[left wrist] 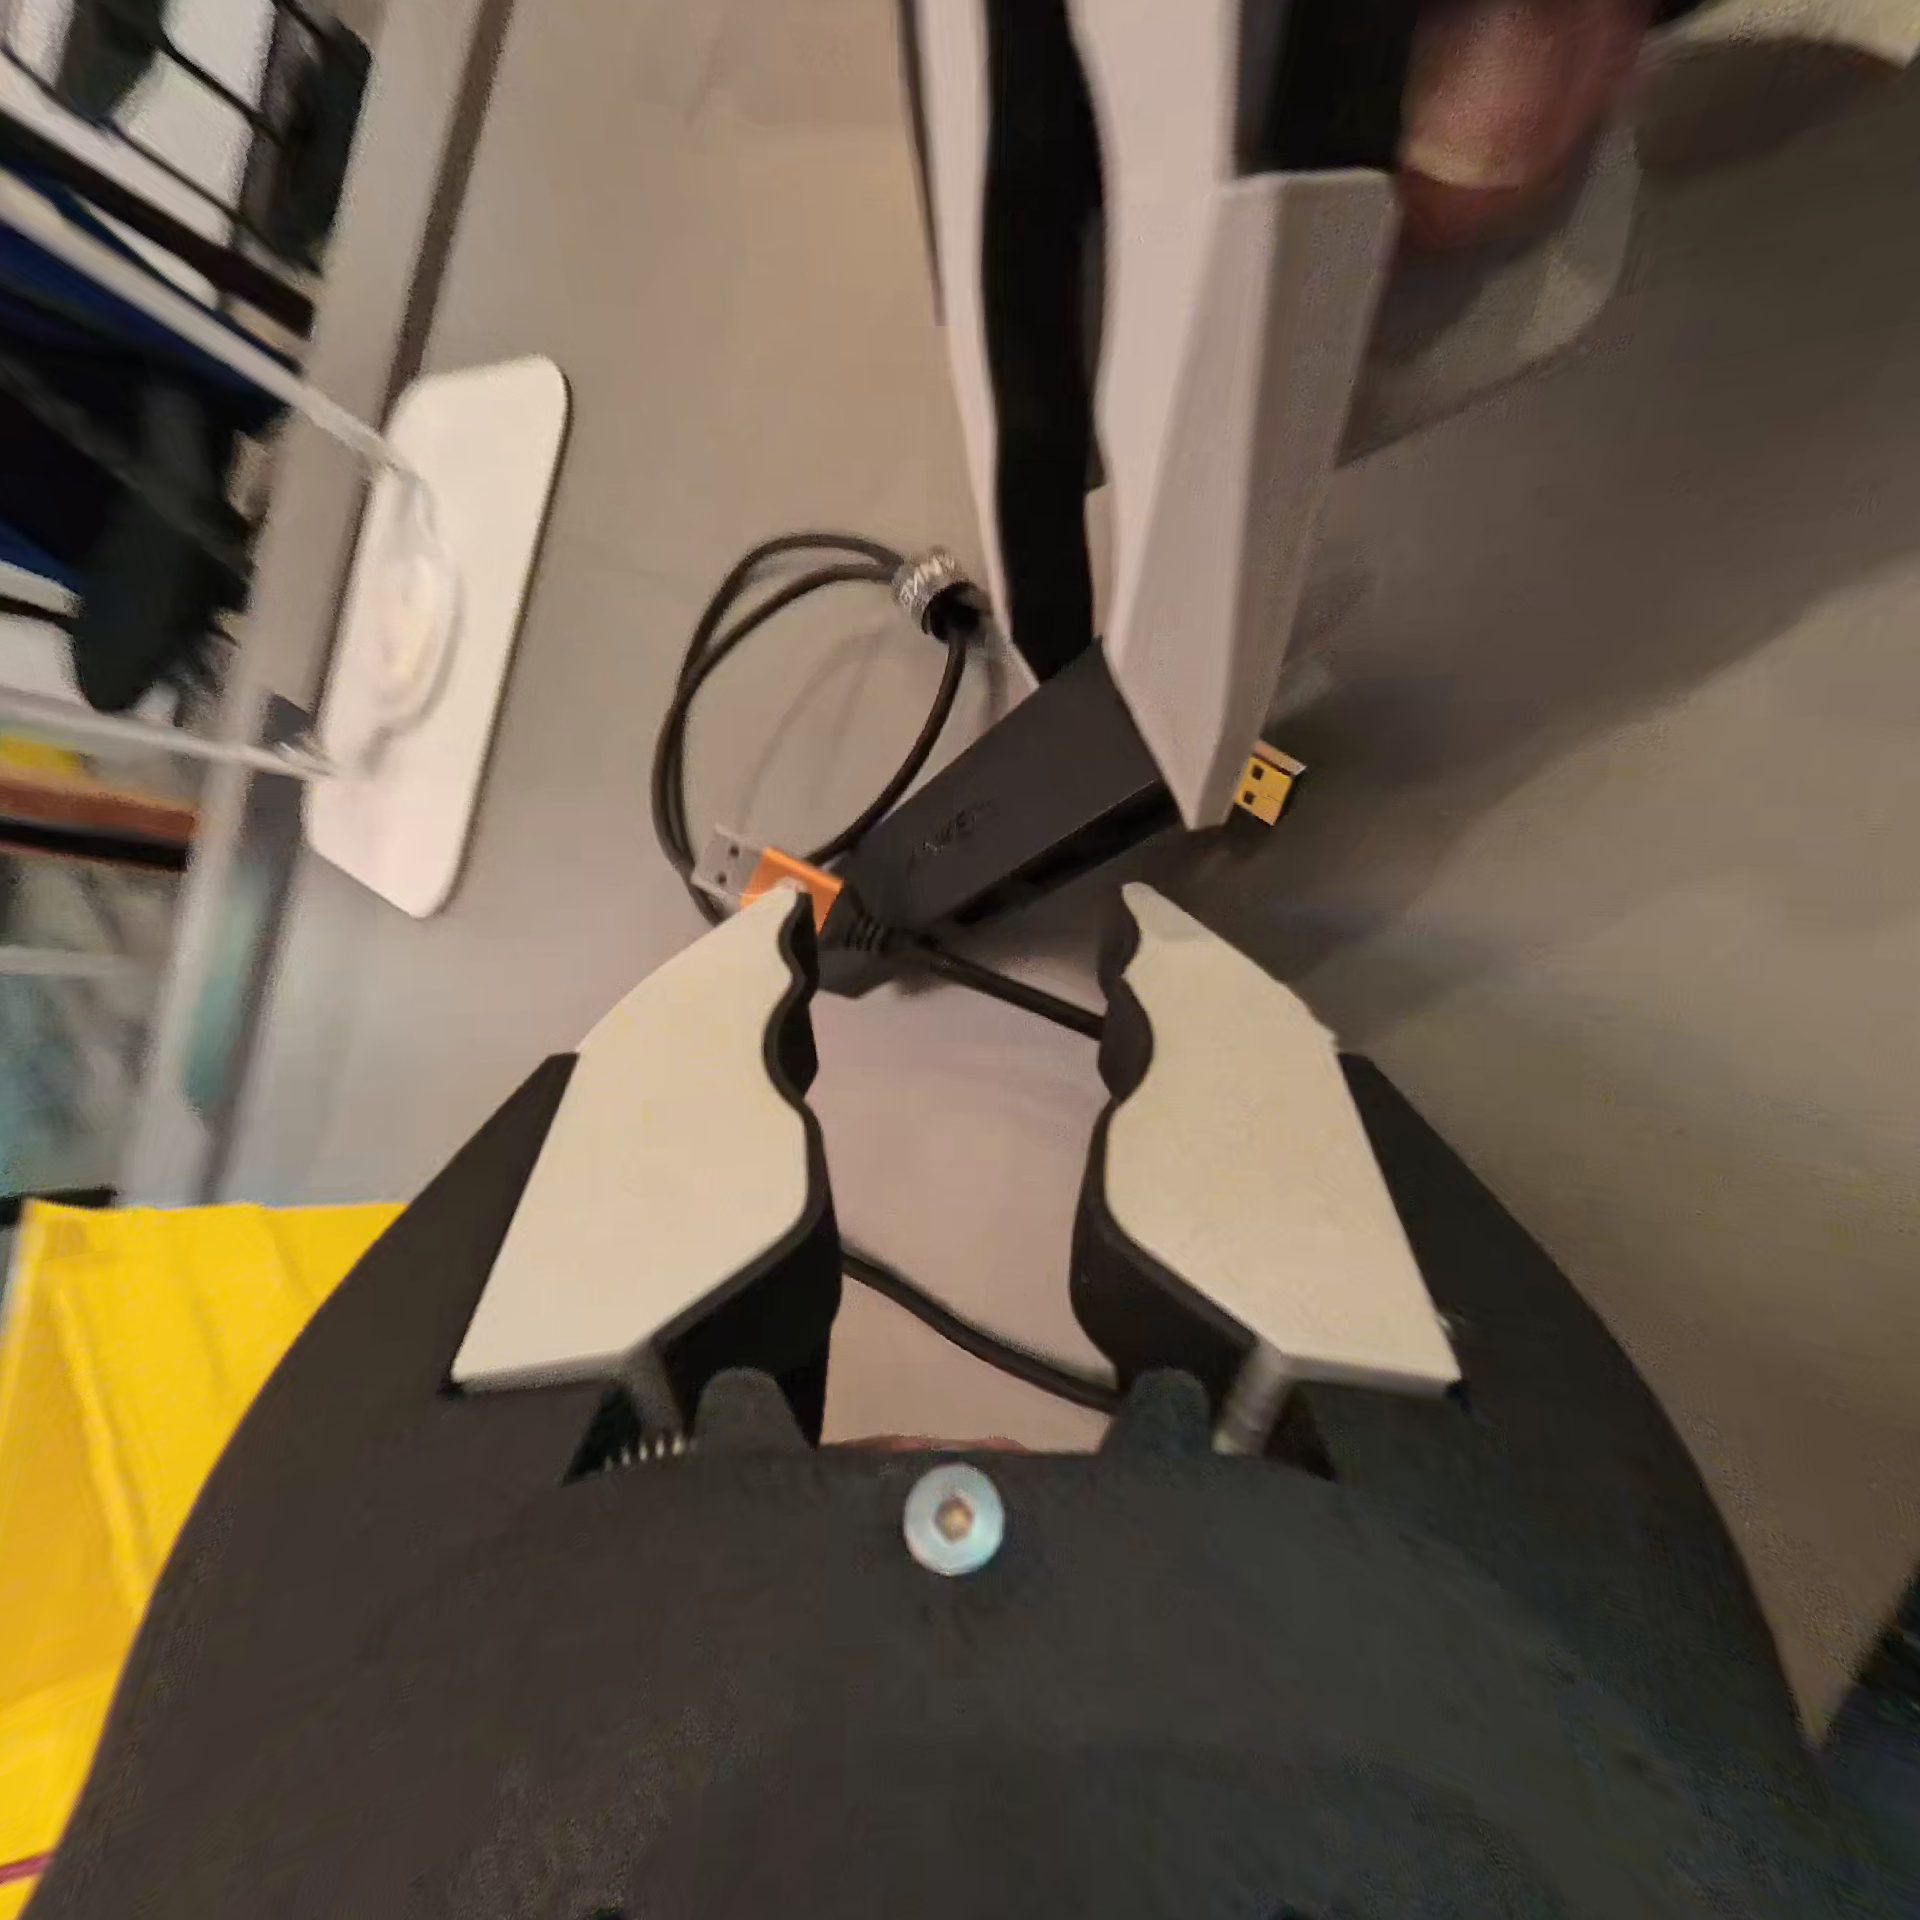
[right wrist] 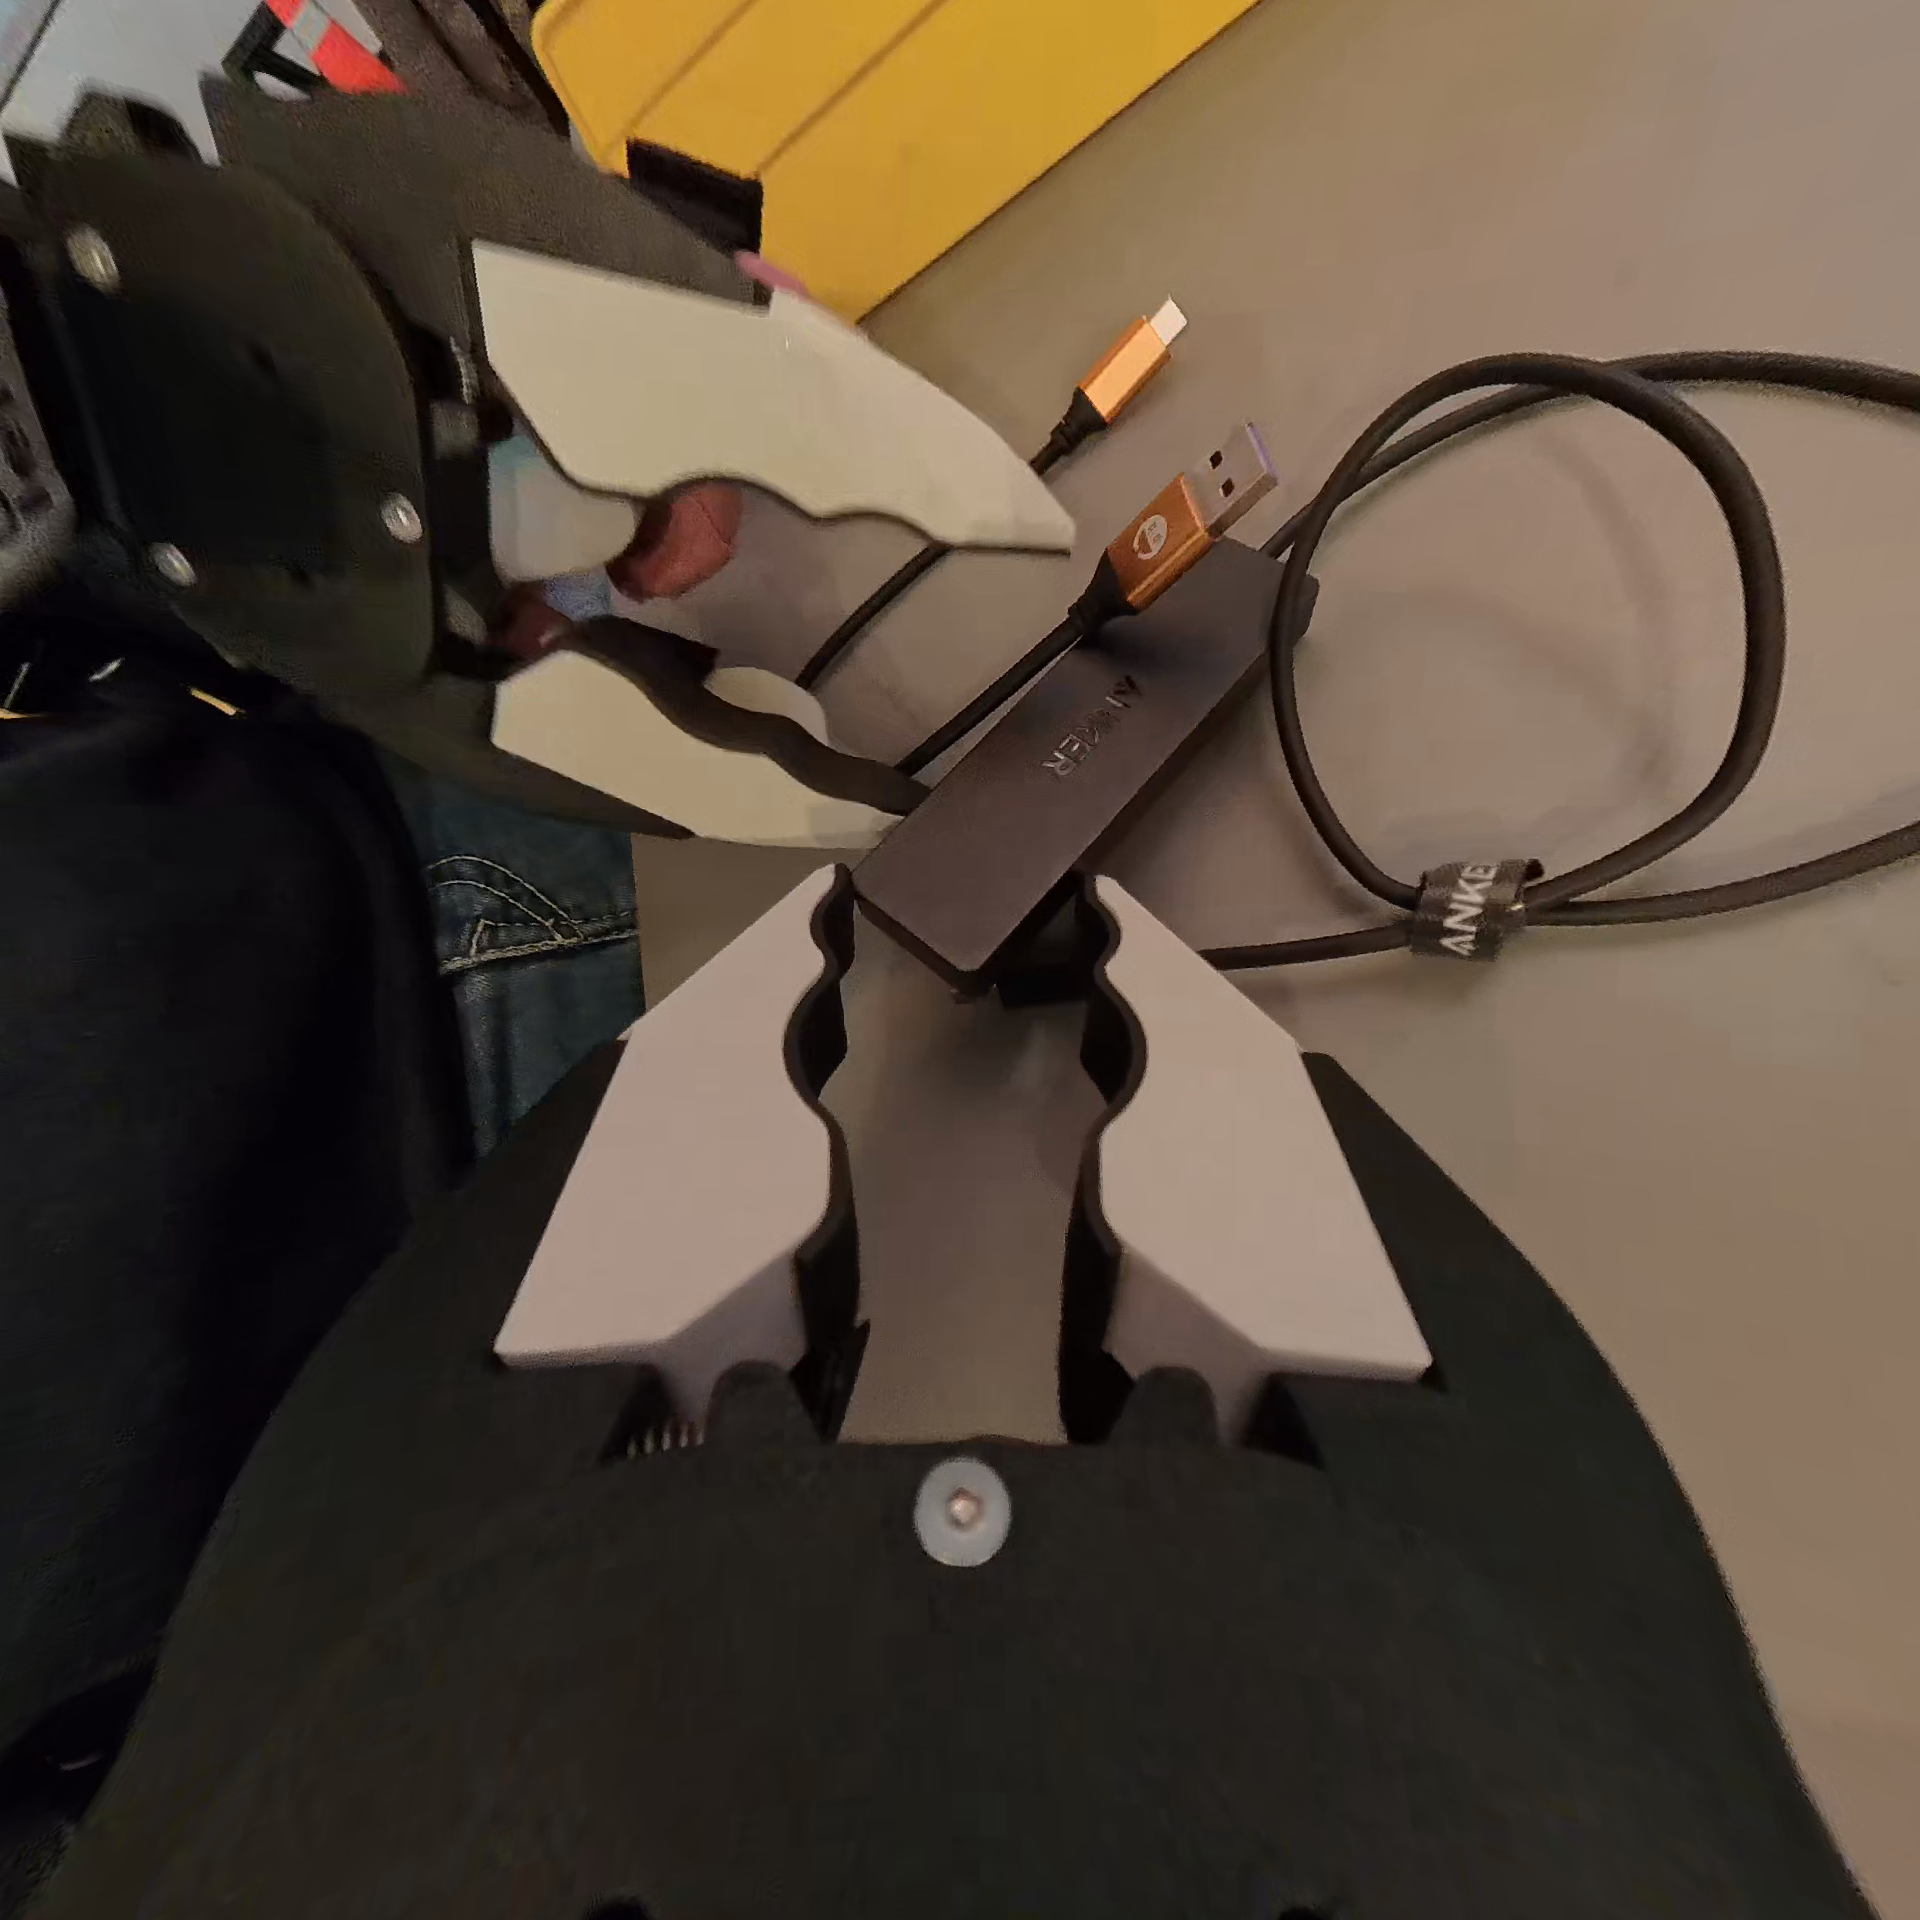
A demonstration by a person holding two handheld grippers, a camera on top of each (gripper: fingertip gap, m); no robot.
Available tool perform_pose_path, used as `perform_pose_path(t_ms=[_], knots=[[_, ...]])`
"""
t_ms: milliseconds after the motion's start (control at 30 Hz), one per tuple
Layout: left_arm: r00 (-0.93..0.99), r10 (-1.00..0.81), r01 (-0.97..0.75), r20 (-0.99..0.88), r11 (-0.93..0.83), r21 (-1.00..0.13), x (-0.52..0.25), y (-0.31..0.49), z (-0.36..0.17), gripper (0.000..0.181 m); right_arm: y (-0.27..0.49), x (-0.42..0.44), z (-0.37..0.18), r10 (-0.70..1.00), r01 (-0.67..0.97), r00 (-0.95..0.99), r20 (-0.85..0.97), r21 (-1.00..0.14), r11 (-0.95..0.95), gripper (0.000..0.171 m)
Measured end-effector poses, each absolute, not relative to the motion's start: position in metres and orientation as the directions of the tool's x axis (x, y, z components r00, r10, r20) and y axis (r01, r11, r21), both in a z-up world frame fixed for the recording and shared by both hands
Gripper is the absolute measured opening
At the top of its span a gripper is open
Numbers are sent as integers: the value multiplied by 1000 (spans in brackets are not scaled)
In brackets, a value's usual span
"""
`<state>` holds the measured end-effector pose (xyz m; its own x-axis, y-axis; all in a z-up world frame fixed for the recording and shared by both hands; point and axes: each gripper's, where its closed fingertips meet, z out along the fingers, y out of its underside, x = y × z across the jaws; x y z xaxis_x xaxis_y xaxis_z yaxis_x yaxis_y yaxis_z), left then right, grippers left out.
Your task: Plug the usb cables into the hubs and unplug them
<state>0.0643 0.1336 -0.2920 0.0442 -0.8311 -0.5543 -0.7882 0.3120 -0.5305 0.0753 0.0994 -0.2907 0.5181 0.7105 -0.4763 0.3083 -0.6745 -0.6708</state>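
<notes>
A dark flat USB hub [right wrist: 1081,748] lies slanted on the grey table, also seen in the left wrist view [left wrist: 997,790]. My right gripper [right wrist: 971,894] is shut on its near end. An orange USB-A plug [right wrist: 1174,540] rests on the hub's far end, unplugged; its black cable runs between the fingers of my left gripper [left wrist: 961,904], which is open just short of the hub. The plug [left wrist: 774,868] sits by the left fingertip. The cable's orange USB-C end [right wrist: 1127,364] lies on the table. A gold USB plug [left wrist: 1268,790] shows beside the right gripper's finger.
The hub's own black cable [right wrist: 1538,644] lies coiled with a strap [right wrist: 1465,904] to the right. A yellow folder [right wrist: 883,135] lies at the table's edge. A white pad [left wrist: 447,623] and a shelf [left wrist: 135,312] are at the far left. A person's jeans [right wrist: 520,935] are nearby. My left and right fingertips are right by each other. About 20 cm separates my left fingertips from the yellow folder [right wrist: 883,135].
</notes>
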Motion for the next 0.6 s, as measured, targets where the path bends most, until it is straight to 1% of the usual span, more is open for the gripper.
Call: perform_pose_path(t_ms=[33, 67, 100, 133, 267, 333, 500, 600], knots=[[17, -804, -785, -595, 357, -505, 68, 133, -292, 44, 99, 75, -288, 713, 305, 516, -475, -675, -671, 41], [-8, -790, -778, -613, 390, -492, 71, 130, -294, 33, 100, 76, -287, 711, 301, 519, -475, -677, -672, 41], [-22, -789, -778, -614, 399, -485, 73, 129, -298, 25, 102, 78, -287, 710, 301, 530, -465, -679, -670, 41], [-22, -790, -781, -612, 395, -483, 74, 131, -302, 21, 102, 80, -287, 711, 306, 531, -461, -679, -668, 41], [-53, -757, -766, -652, 449, -460, 77, 134, -301, 18, 103, 83, -288, 718, 306, 529, -453, -687, -659, 40], [-40, -749, -745, -661, 463, -479, 78, 136, -295, 15, 105, 83, -283, 736, 303, 517, -437, -710, -635, 41], [-34, -769, -713, -638, 466, -524, 76, 143, -282, 12, 109, 80, -271, 796, 319, 475, -375, -770, -553, 50], [-23, -782, -691, -623, 462, -556, 76, 146, -276, 11, 114, 81, -262, 813, 283, 459, -359, -808, -517, 50]])
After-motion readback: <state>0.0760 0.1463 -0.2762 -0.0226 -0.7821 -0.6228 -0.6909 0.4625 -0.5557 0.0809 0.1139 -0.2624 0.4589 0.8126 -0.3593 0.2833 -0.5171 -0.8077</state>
